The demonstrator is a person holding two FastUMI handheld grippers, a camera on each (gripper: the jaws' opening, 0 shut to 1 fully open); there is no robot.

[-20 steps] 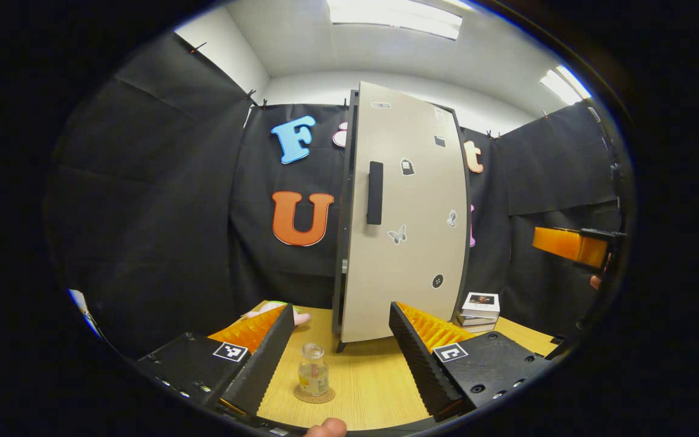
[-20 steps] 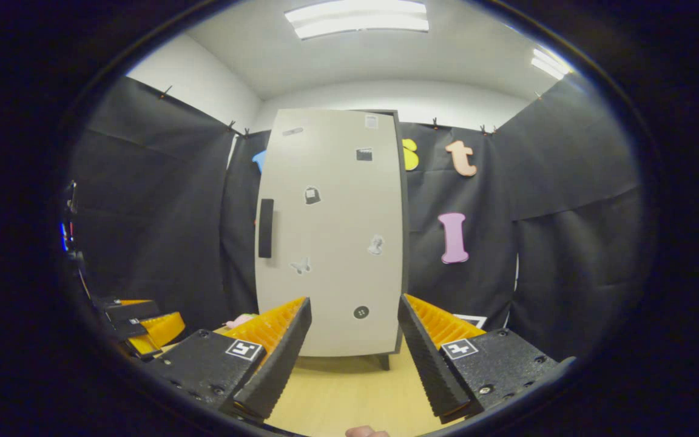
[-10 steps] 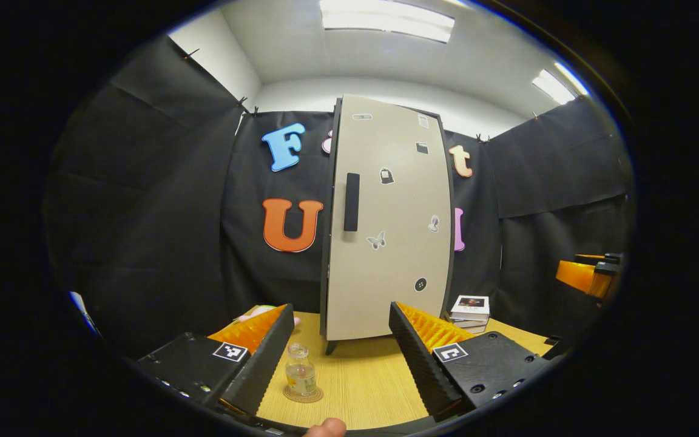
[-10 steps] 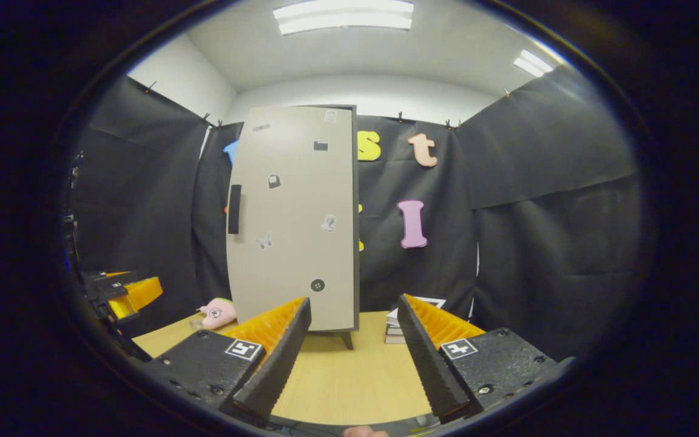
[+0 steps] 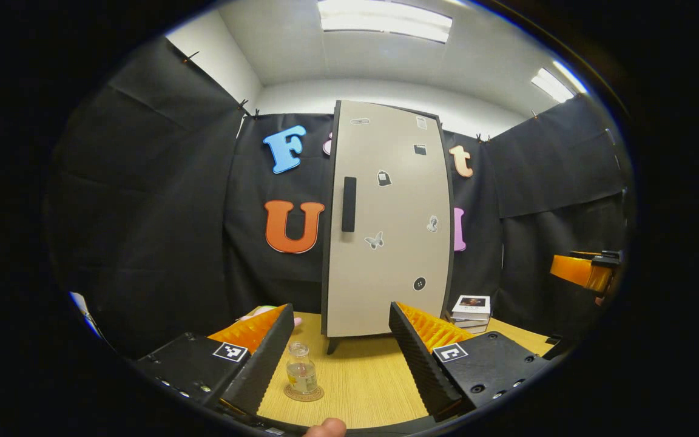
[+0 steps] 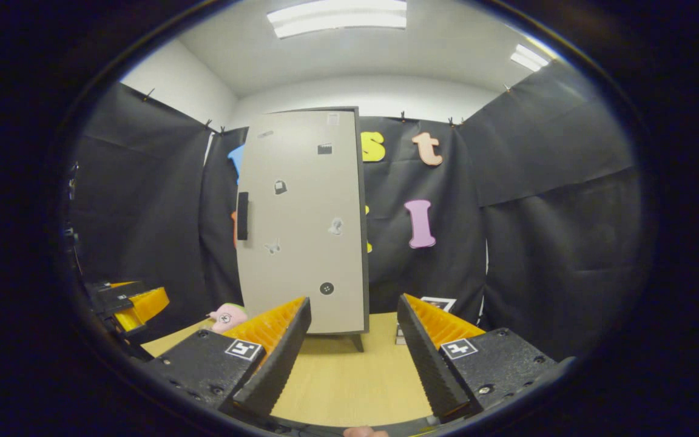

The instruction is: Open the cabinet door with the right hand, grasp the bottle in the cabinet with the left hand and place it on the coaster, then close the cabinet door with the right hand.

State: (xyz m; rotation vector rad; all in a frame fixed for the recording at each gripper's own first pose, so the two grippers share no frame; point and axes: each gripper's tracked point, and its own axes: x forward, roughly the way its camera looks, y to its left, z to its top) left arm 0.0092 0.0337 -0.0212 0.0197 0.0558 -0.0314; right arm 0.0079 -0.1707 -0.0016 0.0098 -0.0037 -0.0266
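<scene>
Small glass bottle (image 5: pixel 301 375) standing on the coaster (image 5: pixel 303 394), just in front of the shut cabinet (image 5: pixel 388 224). Looks light, stiff, slick and breakable; best pinched mid-body, below the neck. Both grippers (image 5: pixel 340 364) (image 6: pixel 352 358) spread wide, holding nothing.

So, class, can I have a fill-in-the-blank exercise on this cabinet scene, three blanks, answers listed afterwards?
1. The bottle stands on a round ____ on the table.
2. The cabinet door is ____.
3. The left gripper has its fingers ____, holding nothing.

Missing words: coaster; closed; open
</scene>
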